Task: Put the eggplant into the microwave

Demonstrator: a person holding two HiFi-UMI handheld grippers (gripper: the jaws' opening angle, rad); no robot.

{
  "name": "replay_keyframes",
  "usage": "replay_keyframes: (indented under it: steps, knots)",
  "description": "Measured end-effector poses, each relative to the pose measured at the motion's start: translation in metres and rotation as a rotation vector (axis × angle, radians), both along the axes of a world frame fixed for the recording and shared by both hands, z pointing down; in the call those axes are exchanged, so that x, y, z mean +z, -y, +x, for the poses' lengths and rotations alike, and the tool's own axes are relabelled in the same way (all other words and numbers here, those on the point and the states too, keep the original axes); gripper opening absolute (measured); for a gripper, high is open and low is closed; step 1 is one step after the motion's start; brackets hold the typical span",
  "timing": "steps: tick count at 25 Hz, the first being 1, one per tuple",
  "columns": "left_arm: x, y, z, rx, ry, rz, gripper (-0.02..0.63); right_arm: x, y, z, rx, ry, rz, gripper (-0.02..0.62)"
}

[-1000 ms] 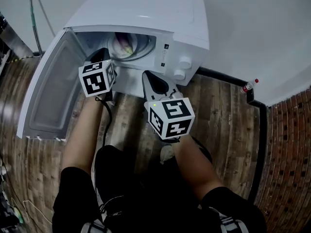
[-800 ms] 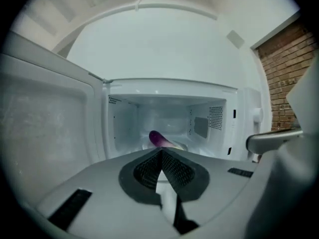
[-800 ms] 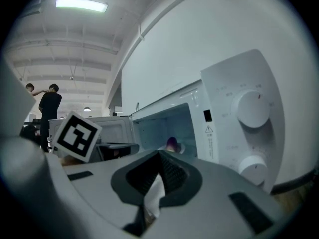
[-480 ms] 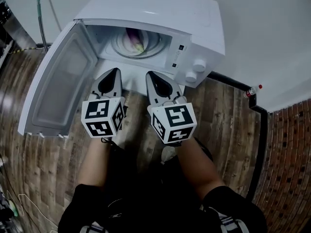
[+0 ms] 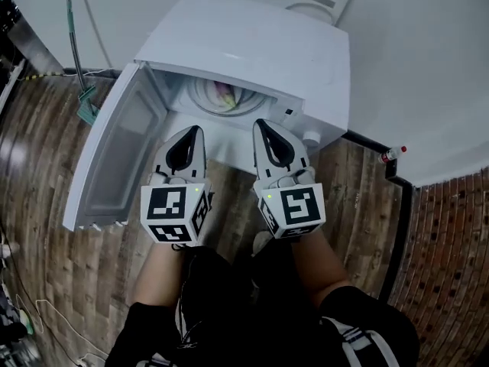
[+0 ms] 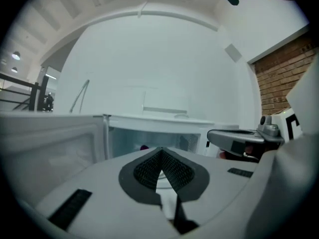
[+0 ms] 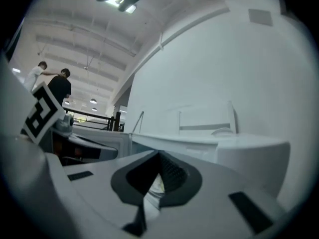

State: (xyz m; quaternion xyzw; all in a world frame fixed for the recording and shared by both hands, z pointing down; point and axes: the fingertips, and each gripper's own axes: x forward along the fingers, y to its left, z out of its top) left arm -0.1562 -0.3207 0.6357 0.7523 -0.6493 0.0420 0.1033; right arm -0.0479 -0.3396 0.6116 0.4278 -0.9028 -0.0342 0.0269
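Note:
The white microwave point(image 5: 252, 48) stands on the wooden floor with its door point(image 5: 114, 163) swung open to the left. Inside, the purple eggplant point(image 5: 223, 92) lies on the glass turntable; the left gripper view shows a small bit of the eggplant point(image 6: 144, 147) in the cavity. My left gripper point(image 5: 197, 131) is shut and empty, just in front of the opening. My right gripper point(image 5: 260, 123) is beside it, also shut with nothing in it, pointing at the microwave's front. Neither touches the eggplant.
A small red-capped bottle point(image 5: 391, 154) lies by the white wall at the right, next to a black strip along the wall's base. A green item point(image 5: 86, 105) hangs near cables at the left. Two people point(image 7: 55, 83) stand far off.
My left gripper has drawn back out of the microwave's opening and risen. The right gripper has risen too; both now sit side by side in front of the cavity.

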Motion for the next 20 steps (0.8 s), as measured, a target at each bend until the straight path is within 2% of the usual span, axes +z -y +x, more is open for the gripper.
replay_keyframes:
  steps: [4, 10, 12, 16, 20]
  knots:
    - [-0.104, 0.007, 0.003, 0.004, 0.011, -0.024, -0.002, -0.118, -0.008, 0.006, 0.018, 0.002, 0.002, 0.009]
    - [-0.311, 0.001, 0.020, 0.047, -0.004, -0.012, -0.002, -0.296, -0.013, 0.005, 0.056, 0.012, -0.053, 0.009]
    - [-0.365, -0.008, 0.031, 0.062, -0.002, -0.013, -0.002, -0.343, -0.017, 0.014, 0.080, 0.040, -0.088, 0.009]
    - [-0.426, -0.020, 0.054, 0.077, -0.005, -0.024, -0.002, -0.402, -0.020, 0.027, 0.094, 0.047, -0.110, 0.009]
    - [-0.455, -0.023, 0.069, 0.083, 0.021, -0.006, -0.002, -0.437, -0.024, 0.041, 0.086, 0.080, -0.087, 0.009]
